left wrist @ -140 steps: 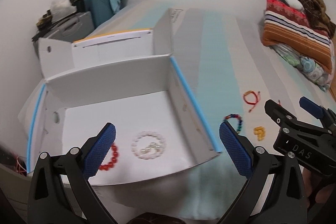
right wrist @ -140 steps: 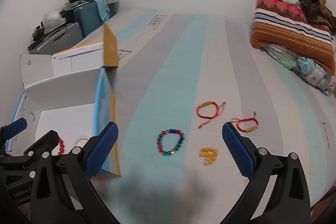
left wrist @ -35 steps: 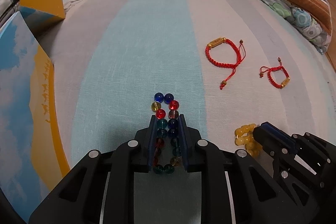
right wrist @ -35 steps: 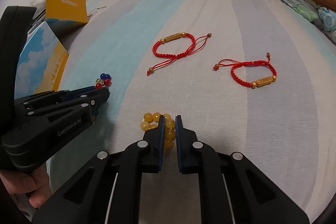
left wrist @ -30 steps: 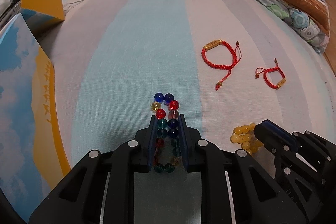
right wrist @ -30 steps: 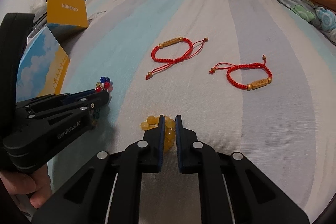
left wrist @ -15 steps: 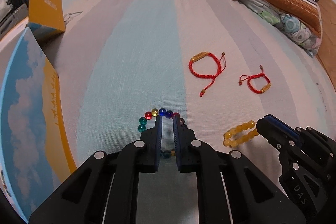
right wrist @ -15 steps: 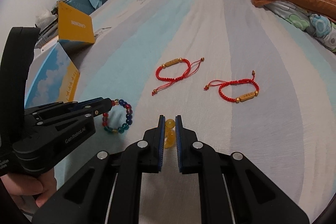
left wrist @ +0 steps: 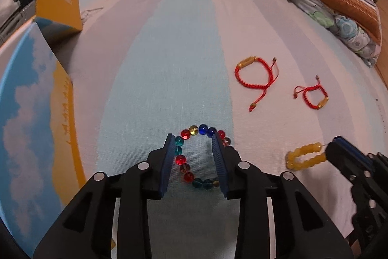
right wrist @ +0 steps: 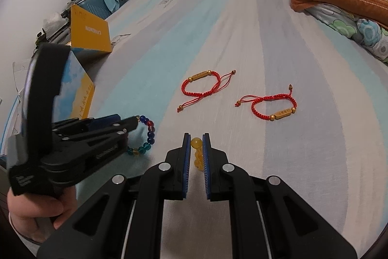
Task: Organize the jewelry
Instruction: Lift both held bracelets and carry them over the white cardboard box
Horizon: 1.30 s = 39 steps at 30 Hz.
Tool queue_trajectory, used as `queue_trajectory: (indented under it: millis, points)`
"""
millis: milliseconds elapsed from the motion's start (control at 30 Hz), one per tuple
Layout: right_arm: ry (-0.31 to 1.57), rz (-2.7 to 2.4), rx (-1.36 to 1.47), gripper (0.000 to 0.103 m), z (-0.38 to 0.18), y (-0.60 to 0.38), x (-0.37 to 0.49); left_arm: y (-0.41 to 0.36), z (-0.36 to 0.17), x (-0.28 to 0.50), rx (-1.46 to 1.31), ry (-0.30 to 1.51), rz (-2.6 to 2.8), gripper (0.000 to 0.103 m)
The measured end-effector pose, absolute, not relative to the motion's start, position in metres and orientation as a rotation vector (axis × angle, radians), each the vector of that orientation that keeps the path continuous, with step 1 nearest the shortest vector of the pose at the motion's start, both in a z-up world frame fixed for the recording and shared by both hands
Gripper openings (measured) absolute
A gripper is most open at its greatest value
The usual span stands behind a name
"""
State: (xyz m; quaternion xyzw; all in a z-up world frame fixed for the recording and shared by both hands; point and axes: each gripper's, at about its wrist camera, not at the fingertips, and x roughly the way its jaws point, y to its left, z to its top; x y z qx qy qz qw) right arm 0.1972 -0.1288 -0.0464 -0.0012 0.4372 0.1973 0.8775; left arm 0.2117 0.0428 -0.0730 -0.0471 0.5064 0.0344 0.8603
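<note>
Left gripper [left wrist: 195, 140] parted, blue pads straddling the multicoloured glass-bead bracelet [left wrist: 194, 131] lying in a loop on the striped bedsheet [left wrist: 169, 64], beads just beside both pads. Right gripper [right wrist: 196, 139] clenched on the strand of yellow round beads [right wrist: 197, 145], pinched upright between its pads. Ahead of both tools, two red braided cord bracelets with gold tube charms [right wrist: 202, 86] [right wrist: 274, 104], well apart from the fingers. Left of the left gripper, sky-printed cardboard box [left wrist: 29, 98].
</note>
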Motion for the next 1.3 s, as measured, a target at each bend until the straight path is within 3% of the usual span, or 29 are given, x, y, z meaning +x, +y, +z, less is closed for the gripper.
queue_trajectory:
  millis: [333,400,433,467,1300]
  points:
    - [0.915,0.409,-0.002,0.009,-0.047,-0.13,0.198,0.043,-0.093,0.218,-0.061,1.105,0.099,0.033]
    - [0.914,0.409,-0.002,0.009,-0.047,-0.13,0.198,0.042,-0.092,0.217,-0.057,1.103,0.094,0.026]
    - [0.913,0.409,-0.002,0.009,-0.047,-0.131,0.198,0.042,-0.091,0.217,-0.068,1.105,0.085,0.012]
    - [0.912,0.408,-0.002,0.009,-0.047,-0.13,0.198,0.044,-0.091,0.217,-0.075,1.108,0.079,0.009]
    - [0.873,0.406,0.008,0.009,-0.034,-0.133,0.19,0.027,-0.04,0.191,-0.125,1.0,-0.041,0.009]
